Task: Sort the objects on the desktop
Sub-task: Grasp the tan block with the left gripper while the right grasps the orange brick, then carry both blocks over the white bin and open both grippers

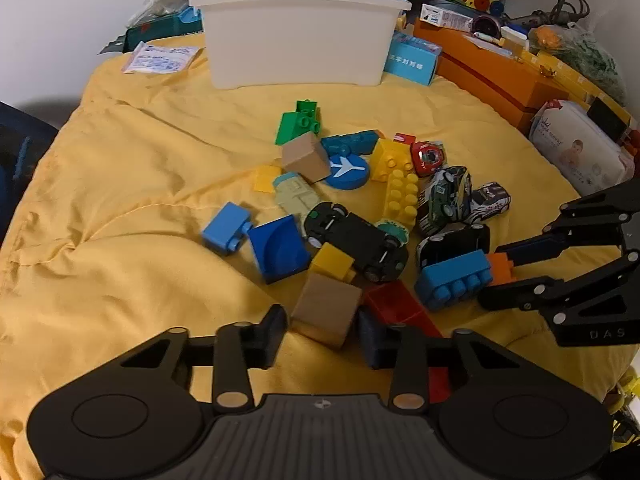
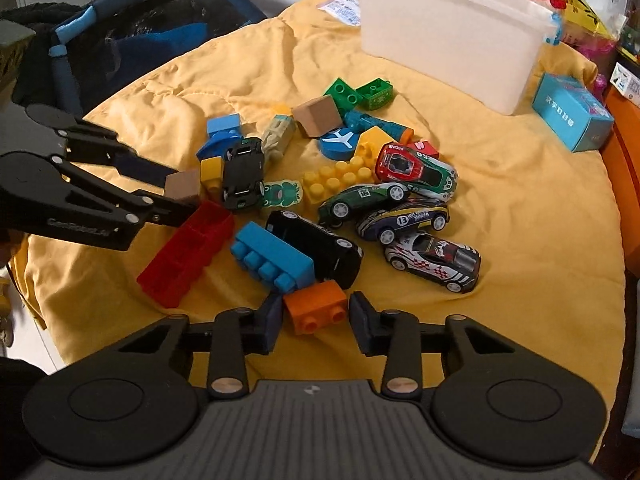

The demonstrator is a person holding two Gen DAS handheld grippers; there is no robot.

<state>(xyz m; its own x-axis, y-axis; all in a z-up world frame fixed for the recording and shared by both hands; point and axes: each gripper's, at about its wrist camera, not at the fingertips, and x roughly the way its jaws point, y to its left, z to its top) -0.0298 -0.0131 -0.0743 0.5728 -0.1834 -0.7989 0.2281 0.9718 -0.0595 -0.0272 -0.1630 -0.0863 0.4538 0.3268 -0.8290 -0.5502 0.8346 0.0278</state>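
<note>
Orange brick [image 2: 316, 306] btwn right claw [image 2: 317, 322] tips

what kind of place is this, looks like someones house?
Probably a home, maybe a child's room or play corner. Toy cars and building blocks lie on a yellow quilted cover, with a white storage bin and a pack of baby wipes nearby.

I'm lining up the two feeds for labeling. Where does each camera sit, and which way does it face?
Left wrist: rides the left gripper, facing the white bin; its fingers flank a tan cube; the right gripper enters at right.
Right wrist: rides the right gripper, fingers flanking an orange brick; left gripper at left.
Shared: bin, blue brick, toy pile.
</note>
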